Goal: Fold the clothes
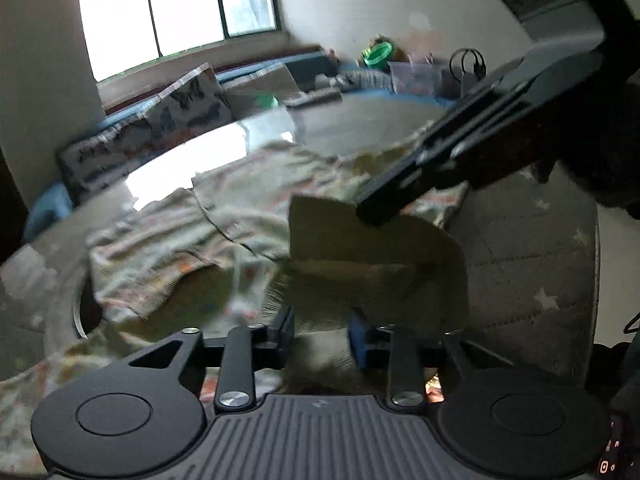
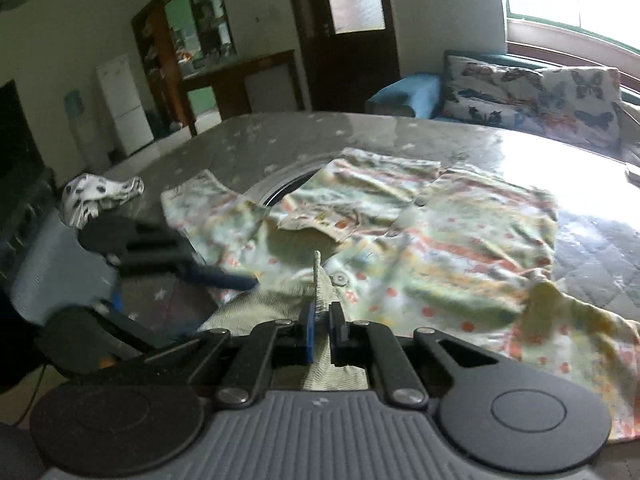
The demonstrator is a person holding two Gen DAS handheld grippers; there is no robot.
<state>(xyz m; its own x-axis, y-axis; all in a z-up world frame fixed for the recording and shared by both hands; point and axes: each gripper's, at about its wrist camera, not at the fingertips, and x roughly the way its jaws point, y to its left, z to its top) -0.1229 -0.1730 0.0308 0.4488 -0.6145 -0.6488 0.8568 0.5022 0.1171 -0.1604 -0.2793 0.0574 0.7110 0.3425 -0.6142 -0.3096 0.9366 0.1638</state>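
Observation:
A pale patterned garment [image 2: 440,236] with orange dots and stripes lies spread on the grey starred table cover [image 2: 280,136]. It also shows in the left wrist view [image 1: 208,224]. My right gripper [image 2: 323,332] is shut on a ribbed olive hem of the garment [image 2: 320,280], lifting it off the table. In the left wrist view the right gripper [image 1: 372,208] holds that lifted olive flap [image 1: 360,248]. My left gripper [image 1: 320,332] is open, its jaws apart around the flap's lower edge. It appears in the right wrist view [image 2: 240,280] at the left, blurred.
A crumpled white spotted cloth [image 2: 96,196] lies at the table's left edge. A blue sofa with butterfly cushions [image 2: 532,96] stands beyond the table under a window. A round dark opening [image 1: 86,312] sits in the table beneath the garment. Clutter [image 1: 380,56] lies at the far side.

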